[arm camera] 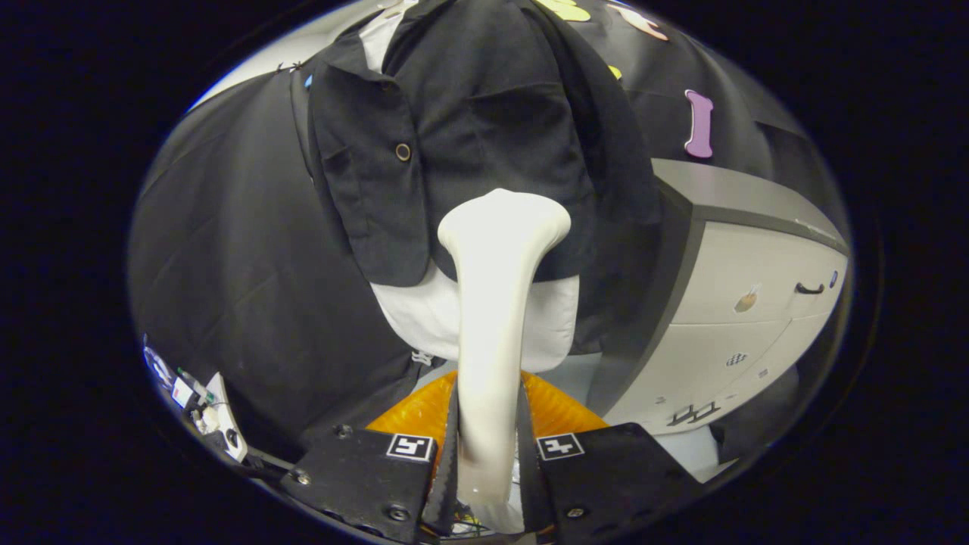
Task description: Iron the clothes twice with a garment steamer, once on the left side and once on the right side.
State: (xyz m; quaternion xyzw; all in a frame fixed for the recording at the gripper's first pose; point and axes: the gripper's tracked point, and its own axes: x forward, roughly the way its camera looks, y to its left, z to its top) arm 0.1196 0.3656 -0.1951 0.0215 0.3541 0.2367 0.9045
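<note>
Your gripper has both fingers clamped on the handle of the garment steamer, one pressing each side, with no gap showing between finger and handle. The steamer is a long cream-white wand that runs straight out from between the fingers, and its wide head sits at the far end, up against the black jacket.

The jacket is on a white mannequin torso, right in front of you. The steamer head is at the lower front of the jacket, near the hem and a little right of the button. I can't tell for sure whether the head is actually touching the cloth or sitting just off it. White torso pokes out below the hem on both sides of the wand.

Just beyond your fingers, under the wand, there's an orange ribbed thing; can't tell what it is from here. Off to the right stands a cabinet with a grey top and pale drawers, close beside the mannequin. On the near left there's a small jumble of cables and gear.
</note>
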